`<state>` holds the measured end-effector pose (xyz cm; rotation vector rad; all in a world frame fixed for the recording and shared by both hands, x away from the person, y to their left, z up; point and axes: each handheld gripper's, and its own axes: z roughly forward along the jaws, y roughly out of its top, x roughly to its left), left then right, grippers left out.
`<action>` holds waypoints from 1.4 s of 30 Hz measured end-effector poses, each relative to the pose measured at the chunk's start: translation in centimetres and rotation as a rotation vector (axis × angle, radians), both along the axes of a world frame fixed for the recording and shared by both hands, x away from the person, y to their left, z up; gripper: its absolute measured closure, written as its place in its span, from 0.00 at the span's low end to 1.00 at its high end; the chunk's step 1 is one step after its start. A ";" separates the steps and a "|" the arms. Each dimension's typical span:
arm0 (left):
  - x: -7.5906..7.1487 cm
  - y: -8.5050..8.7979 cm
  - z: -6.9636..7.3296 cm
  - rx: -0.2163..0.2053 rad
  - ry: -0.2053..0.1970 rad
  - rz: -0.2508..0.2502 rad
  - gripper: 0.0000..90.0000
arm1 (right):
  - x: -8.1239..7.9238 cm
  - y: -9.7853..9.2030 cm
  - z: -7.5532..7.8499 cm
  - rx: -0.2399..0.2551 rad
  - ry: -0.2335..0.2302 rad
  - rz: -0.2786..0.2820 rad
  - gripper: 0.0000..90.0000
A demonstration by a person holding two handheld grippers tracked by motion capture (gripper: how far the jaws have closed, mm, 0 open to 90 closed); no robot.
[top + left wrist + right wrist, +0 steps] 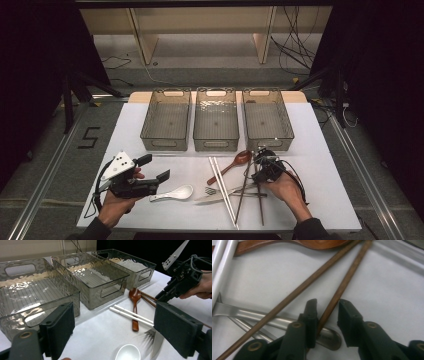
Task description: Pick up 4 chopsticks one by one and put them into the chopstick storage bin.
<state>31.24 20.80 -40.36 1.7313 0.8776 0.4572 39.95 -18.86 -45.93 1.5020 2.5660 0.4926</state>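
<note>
My right gripper (328, 304) points down at a heap of cutlery. A brown wooden chopstick (344, 282) runs between its jaws; the left pad touches it and the right pad stands off it, so the gripper is open. The second brown chopstick (294, 293) crosses to the left. In the high view the right gripper (259, 170) is over the brown chopsticks (244, 189) at the table's front right. My left gripper (154, 167) is held wide open above the table's front left, with nothing between its jaws, near a white ceramic spoon (175, 193).
Three clear bins (166, 120) (216, 120) (267, 120) stand in a row at the back of the white table (320, 165). White chopsticks (222, 187), a wooden spoon (237, 161) and a metal fork and knife (222, 192) lie among the brown chopsticks.
</note>
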 end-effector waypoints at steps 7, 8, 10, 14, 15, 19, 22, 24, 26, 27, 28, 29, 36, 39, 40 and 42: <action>0.0 0.0 0.0 -0.004 0.000 0.001 0.18 | 0.2 -1.0 0.1 0.002 0.010 -0.038 0.89; 0.0 0.0 0.0 -0.003 -0.001 0.001 0.18 | 0.2 -1.1 0.1 0.000 0.011 -0.044 0.90; 0.0 0.0 0.0 0.002 0.000 -0.001 0.18 | 0.3 -1.4 0.1 -0.010 0.009 -0.048 0.93; 0.0 0.0 0.0 -0.002 0.000 0.001 0.18 | 0.3 -1.6 0.1 -0.016 0.010 -0.042 0.94; 0.0 0.0 0.0 -0.002 0.001 0.002 0.18 | 0.3 -1.6 0.1 -0.021 0.011 -0.041 0.94; 0.0 0.0 0.0 -0.004 0.000 0.003 0.18 | 0.1 -1.8 0.4 -0.029 0.004 -0.035 0.95; 0.0 0.0 0.0 -0.002 0.001 0.002 0.18 | 0.0 -1.9 0.7 -0.041 -0.002 -0.018 0.95; 0.0 0.0 0.0 -0.001 0.003 0.001 0.18 | -0.3 -2.0 1.0 -0.042 -0.016 -0.009 0.95; 0.0 0.0 0.0 0.007 0.006 0.000 0.18 | -0.6 -2.2 1.5 -0.048 -0.032 0.008 0.95; 0.1 0.0 0.0 0.004 0.008 0.003 0.18 | -0.7 -2.2 1.8 -0.046 -0.036 0.015 0.95; 0.1 0.0 -0.1 0.003 0.009 0.004 0.18 | -0.9 -2.2 2.0 -0.049 -0.037 0.023 0.95; 0.1 0.0 -0.1 0.006 0.011 0.004 0.18 | -1.1 -2.2 2.2 -0.053 -0.047 0.033 0.95; 0.5 -0.3 -0.3 0.030 0.055 -0.011 0.18 | -2.1 -0.9 3.6 -0.049 -0.115 0.160 0.95; 0.6 -0.6 -0.3 0.049 0.068 -0.027 0.18 | -2.5 0.0 4.2 -0.028 -0.138 0.218 0.95; 0.7 -0.7 -0.4 0.062 0.074 -0.038 0.18 | -2.7 0.3 4.4 -0.018 -0.149 0.246 0.95; 0.9 -1.1 -0.4 0.074 0.093 -0.054 0.18 | -3.2 1.1 4.9 0.001 -0.163 0.304 0.95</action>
